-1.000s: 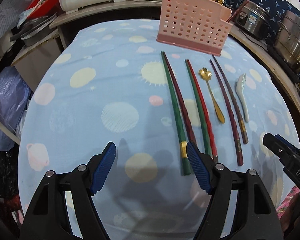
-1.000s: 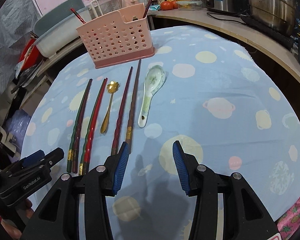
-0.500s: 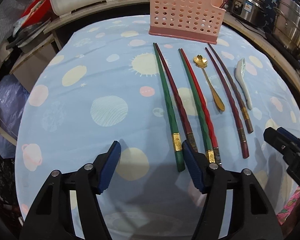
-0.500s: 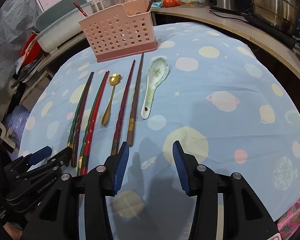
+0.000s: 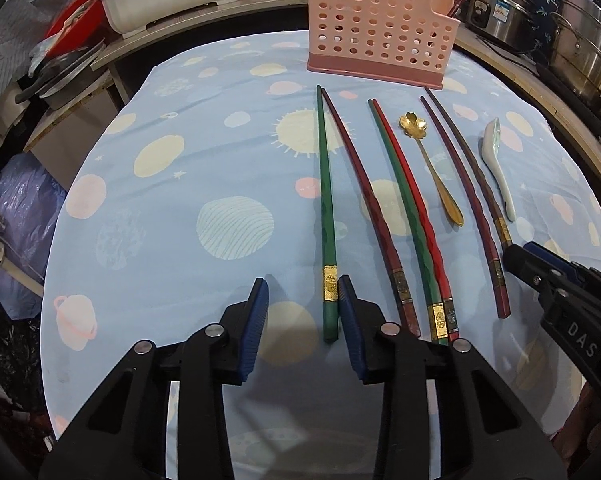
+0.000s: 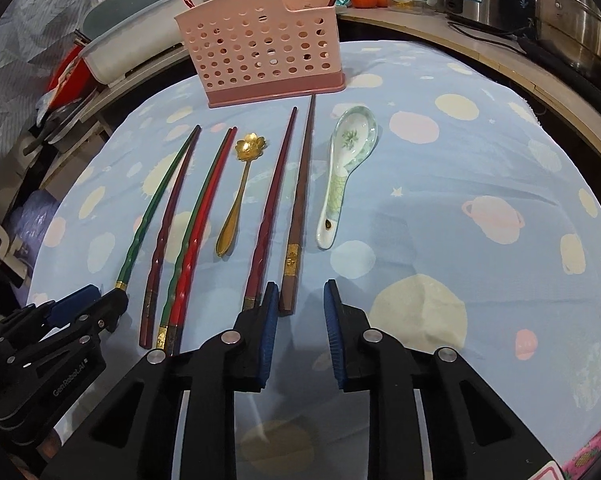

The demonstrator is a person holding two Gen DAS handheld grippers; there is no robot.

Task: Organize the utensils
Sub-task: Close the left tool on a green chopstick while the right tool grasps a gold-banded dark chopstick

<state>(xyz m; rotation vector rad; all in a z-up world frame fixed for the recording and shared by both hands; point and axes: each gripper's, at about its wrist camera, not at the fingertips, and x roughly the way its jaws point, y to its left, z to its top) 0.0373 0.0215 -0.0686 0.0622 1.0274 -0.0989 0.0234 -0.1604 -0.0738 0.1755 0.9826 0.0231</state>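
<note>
Chopsticks [image 5: 326, 216] and spoons [image 6: 346, 172] lie before the pink basket [image 6: 260, 52]. Left gripper [image 5: 302, 312] and right gripper [image 6: 300, 308] gape, empty.

Both tools are being seen as black plastic frames. The left gripper [image 5: 302, 320] and right gripper [image 6: 300, 320] are being fitted with ribbed blue pads [image 5: 256, 328] on the jaws, silver screws [image 6: 230, 337] at the pivots, and white lettering on the side.

Glossy ceramic spoon [image 6: 346, 168] (cloth [image 6: 460, 168] matt)
</note>
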